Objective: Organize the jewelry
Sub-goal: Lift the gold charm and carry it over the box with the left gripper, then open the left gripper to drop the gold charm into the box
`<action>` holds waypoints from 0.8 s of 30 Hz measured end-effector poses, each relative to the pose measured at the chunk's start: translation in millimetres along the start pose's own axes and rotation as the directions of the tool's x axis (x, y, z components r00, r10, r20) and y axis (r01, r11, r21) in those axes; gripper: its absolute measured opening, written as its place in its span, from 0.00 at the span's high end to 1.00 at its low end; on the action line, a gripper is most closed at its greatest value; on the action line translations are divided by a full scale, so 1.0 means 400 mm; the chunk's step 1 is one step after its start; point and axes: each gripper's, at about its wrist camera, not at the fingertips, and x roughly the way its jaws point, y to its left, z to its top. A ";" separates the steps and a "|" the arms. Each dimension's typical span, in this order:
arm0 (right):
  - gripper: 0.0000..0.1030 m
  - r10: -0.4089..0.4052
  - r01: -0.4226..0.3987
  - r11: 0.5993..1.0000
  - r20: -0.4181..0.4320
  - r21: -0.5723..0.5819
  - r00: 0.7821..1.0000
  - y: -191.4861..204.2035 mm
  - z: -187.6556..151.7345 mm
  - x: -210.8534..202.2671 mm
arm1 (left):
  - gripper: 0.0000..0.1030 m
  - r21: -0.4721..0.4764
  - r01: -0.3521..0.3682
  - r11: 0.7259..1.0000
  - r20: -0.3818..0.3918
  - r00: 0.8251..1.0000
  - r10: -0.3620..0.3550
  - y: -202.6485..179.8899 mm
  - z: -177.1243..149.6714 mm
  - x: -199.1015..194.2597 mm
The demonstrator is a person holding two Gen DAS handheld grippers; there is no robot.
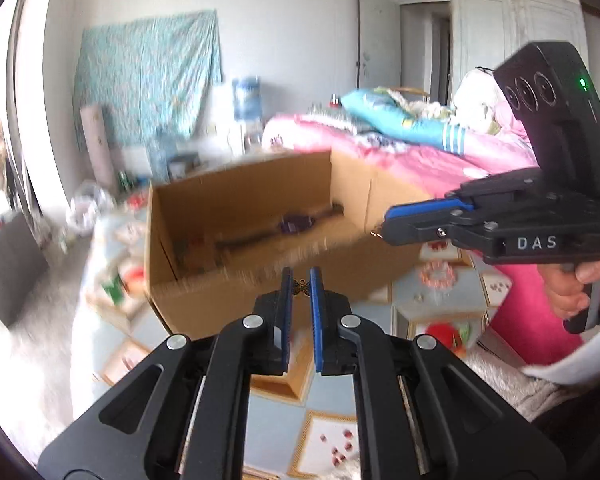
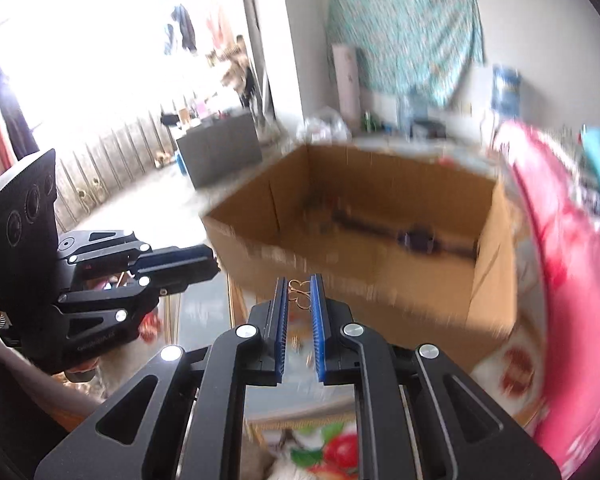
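While both views are smeared by blur, the nearest things are still showing clearly enough
Left gripper (image 1: 301, 280): its blue pads are standing almost together, pinching a small bronze butterfly charm (image 1: 301, 287) right at the tips
Right gripper (image 2: 300, 286): its blue pads are likewise standing nearly closed, gripping a thin gold wire piece (image 2: 299, 294) with small loops, also right at the tips
Right gripper seen from the left wrist: it is reaching in from the right edge, with a tiny gold ring of the wire piece poking out past its tip, and a hand (image 1: 580, 284) is wrapping around its handle
Left gripper seen from the right wrist: it is sitting at the left edge, pointing toward the middle; what it is holding cannot be told from this side
Cardboard box (image 1: 236, 216): it is standing open just ahead of both grippers, on a patterned cloth (image 1: 440, 304), with a dark long object (image 1: 292, 222) lying on its floor, too blurred to name
Where the jewelry is: both pieces are hanging in the air in front of the box's near wall, each between its own pads, apart from each other
Behind: a bed with pink bedding (image 1: 400, 148) is lying beside the box, and a teal cloth (image 1: 148, 80) is hanging on the far wall
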 end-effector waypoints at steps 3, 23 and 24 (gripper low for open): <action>0.89 0.014 -0.014 1.000 0.007 -0.004 1.000 -0.019 0.048 0.009 | 0.93 -0.009 0.002 1.000 0.004 1.000 -0.002 0.033 0.053 0.015; 0.88 0.139 -0.033 0.965 -0.403 0.258 0.905 -0.238 0.140 0.351 | 0.91 -0.353 0.029 0.935 -0.629 0.733 -0.260 0.219 0.200 0.640; 0.88 0.142 -0.037 0.964 -0.395 0.262 0.908 -0.244 0.138 0.349 | 0.88 -0.362 0.010 0.932 -0.634 0.731 -0.254 0.223 0.196 0.649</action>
